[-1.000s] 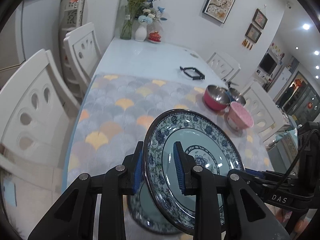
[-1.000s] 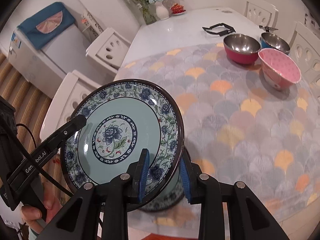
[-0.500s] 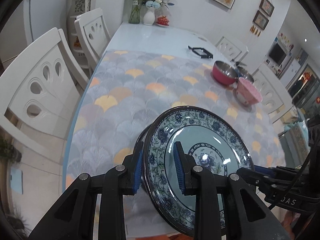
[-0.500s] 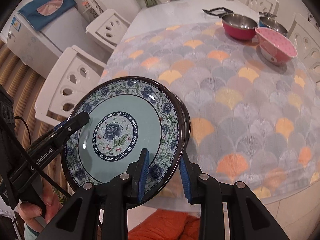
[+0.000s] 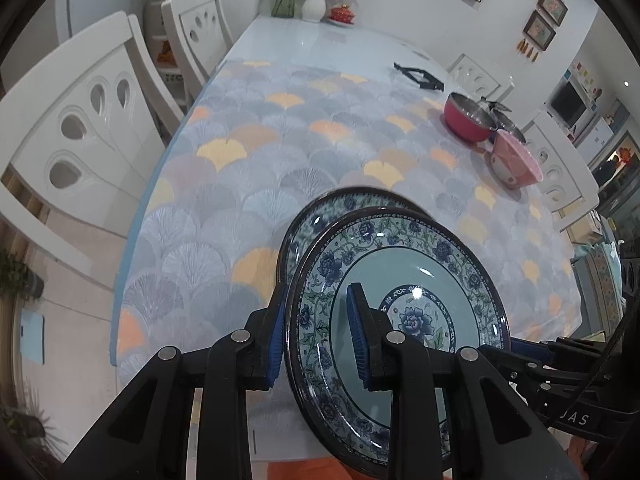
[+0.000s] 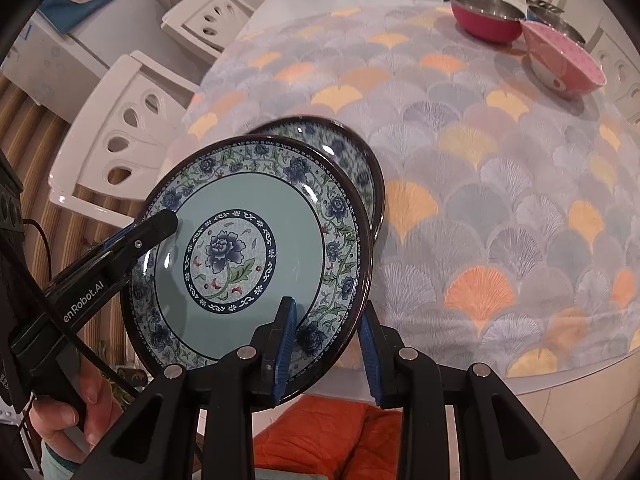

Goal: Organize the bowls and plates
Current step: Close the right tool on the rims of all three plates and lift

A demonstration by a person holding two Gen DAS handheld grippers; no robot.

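Observation:
A blue floral plate [image 5: 408,280] [image 6: 248,256] is held in the air above the table's near edge. My left gripper [image 5: 316,332] is shut on its left rim. My right gripper [image 6: 328,344] is shut on its near rim and shows at the plate's right in the left wrist view [image 5: 520,350]. A second matching plate [image 5: 320,216] [image 6: 352,152] lies on the patterned tablecloth just behind and below it. A red bowl [image 5: 468,118] [image 6: 486,18], a pink bowl [image 5: 516,160] [image 6: 562,62] and a blue steel bowl [image 6: 556,20] stand at the far right.
White chairs [image 5: 80,120] [image 6: 132,120] line the table's left side. A black trivet [image 5: 420,78] lies on the bare far tabletop. A vase of flowers [image 5: 314,4] stands at the far end. An orange cushion [image 6: 320,436] lies below the table edge.
Both grippers have drawn the held plate back toward the near table edge. The second plate beneath it has come into view behind.

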